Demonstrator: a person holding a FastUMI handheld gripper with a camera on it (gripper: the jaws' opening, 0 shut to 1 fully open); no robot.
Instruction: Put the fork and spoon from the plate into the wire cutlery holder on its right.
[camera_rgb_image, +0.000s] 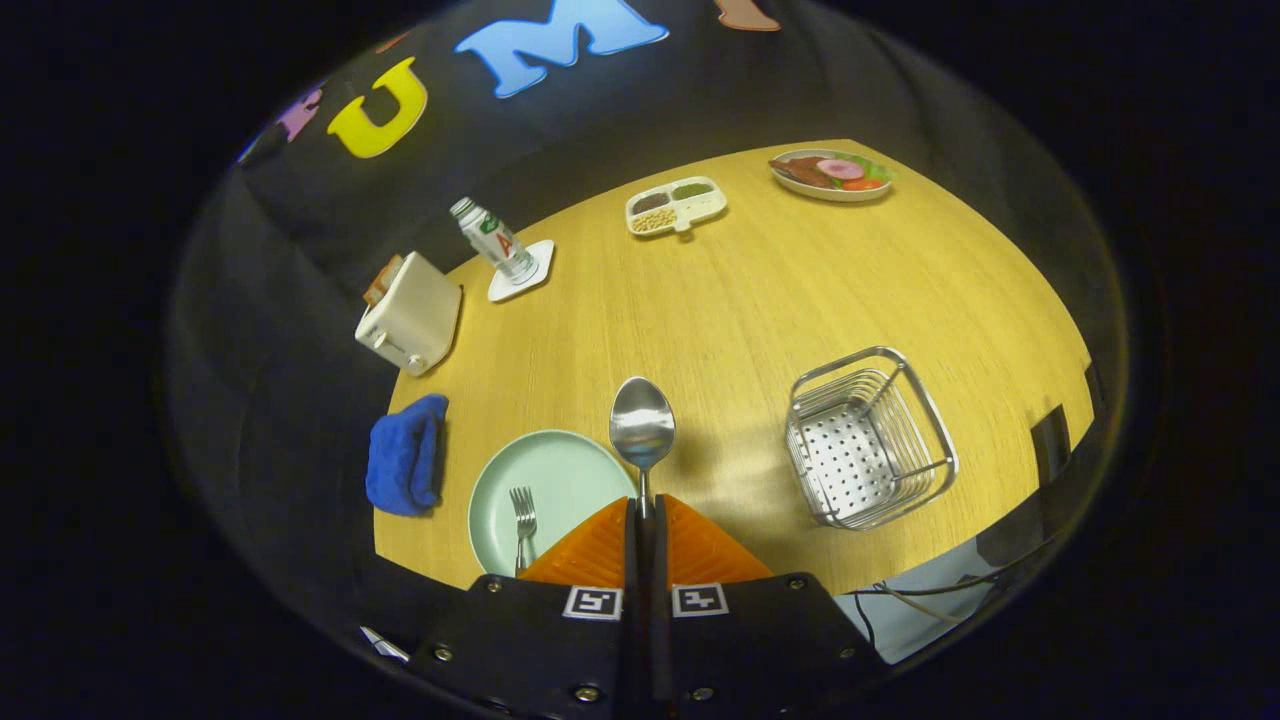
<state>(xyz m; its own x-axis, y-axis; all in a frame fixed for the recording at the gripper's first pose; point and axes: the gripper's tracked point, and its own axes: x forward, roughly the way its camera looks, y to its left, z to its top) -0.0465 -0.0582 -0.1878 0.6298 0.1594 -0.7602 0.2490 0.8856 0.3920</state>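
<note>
My gripper (645, 512) is shut on the handle of a metal spoon (642, 425). The spoon's bowl sticks out ahead of the fingertips, held in the air over the right edge of the pale green plate (560, 475). A metal fork (523, 525) lies on that plate, left of the fingers, its tines pointing away from me and its handle end hidden behind the left finger. The wire cutlery holder (868, 436) stands on the wooden table to the right of the plate and fingers, with nothing visible inside it.
A blue cloth (405, 455) lies left of the plate at the table edge. Farther back stand a white toaster (410, 312), a bottle on a white coaster (498, 245), a divided tray of grains (676, 205) and a plate of food (832, 174).
</note>
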